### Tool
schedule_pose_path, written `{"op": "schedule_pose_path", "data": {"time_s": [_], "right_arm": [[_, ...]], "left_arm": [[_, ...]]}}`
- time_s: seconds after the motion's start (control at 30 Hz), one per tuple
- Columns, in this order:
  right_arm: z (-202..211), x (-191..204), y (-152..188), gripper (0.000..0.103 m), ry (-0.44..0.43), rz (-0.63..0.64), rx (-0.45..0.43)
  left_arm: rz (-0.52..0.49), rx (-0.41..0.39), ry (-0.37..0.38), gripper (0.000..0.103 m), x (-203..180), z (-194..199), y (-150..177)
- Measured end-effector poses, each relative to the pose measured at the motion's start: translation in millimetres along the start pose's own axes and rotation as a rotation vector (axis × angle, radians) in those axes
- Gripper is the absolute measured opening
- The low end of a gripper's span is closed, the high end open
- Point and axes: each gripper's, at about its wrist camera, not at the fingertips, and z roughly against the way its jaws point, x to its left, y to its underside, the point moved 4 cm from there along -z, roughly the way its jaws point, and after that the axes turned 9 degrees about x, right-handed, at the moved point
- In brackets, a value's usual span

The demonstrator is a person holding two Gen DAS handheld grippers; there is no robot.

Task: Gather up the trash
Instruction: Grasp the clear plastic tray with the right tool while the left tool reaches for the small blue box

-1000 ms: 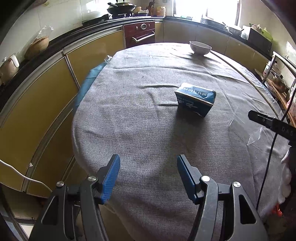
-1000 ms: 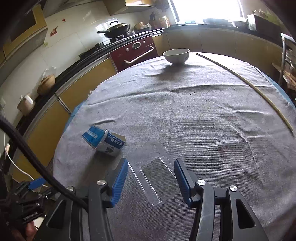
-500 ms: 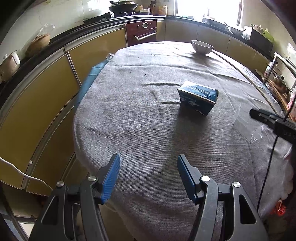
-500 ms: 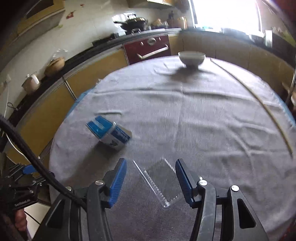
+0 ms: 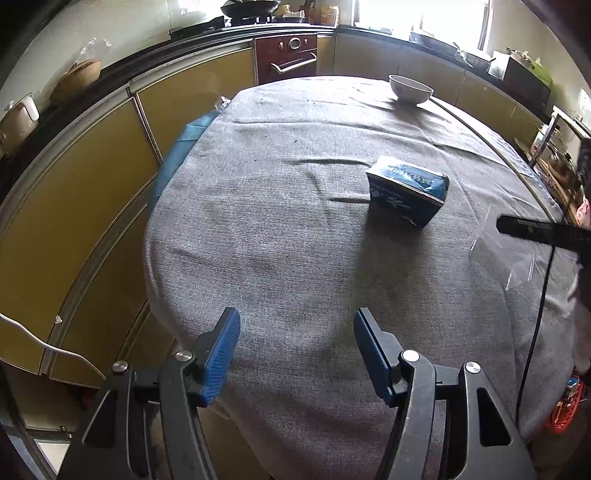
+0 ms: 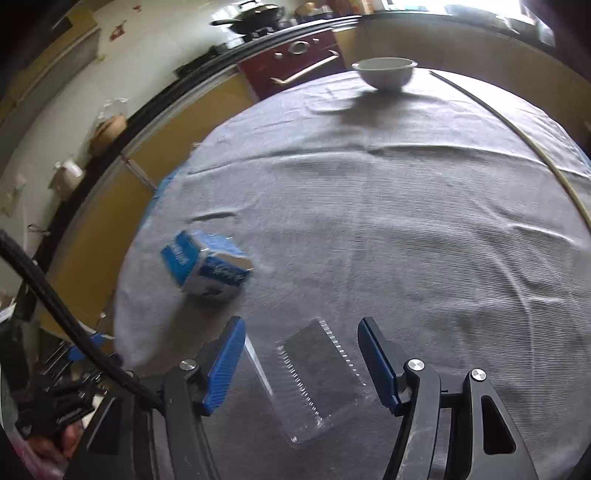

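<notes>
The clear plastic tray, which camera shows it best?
The right wrist view. There the clear tray lies whole on the grey cloth, ridged edges visible, between the open fingers of the right hand-held gripper. The left wrist view shows only a faint glint of it at the right edge, partly behind the other gripper.

A home kitchen: built-in oven (image 5: 286,59), wok (image 6: 255,16) (on the hob), yellow cabinets (image 5: 74,192).
</notes>
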Motion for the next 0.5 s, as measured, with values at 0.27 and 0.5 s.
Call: {"op": "schedule_pose_path", "data": {"time_s": [0.27,0.5], "right_arm": [[-16.1,38.3,25.7,0.067,0.111,0.161,0.058],[-31.5,39.1,35.0,0.057,0.210,0.157,0.007]], "left_arm": [[0.044,-0.015,0.071,0.066,3.3,11.9,-37.7],[0.103,0.039,0.179,0.069,-13.3,7.5,-90.4]]}}
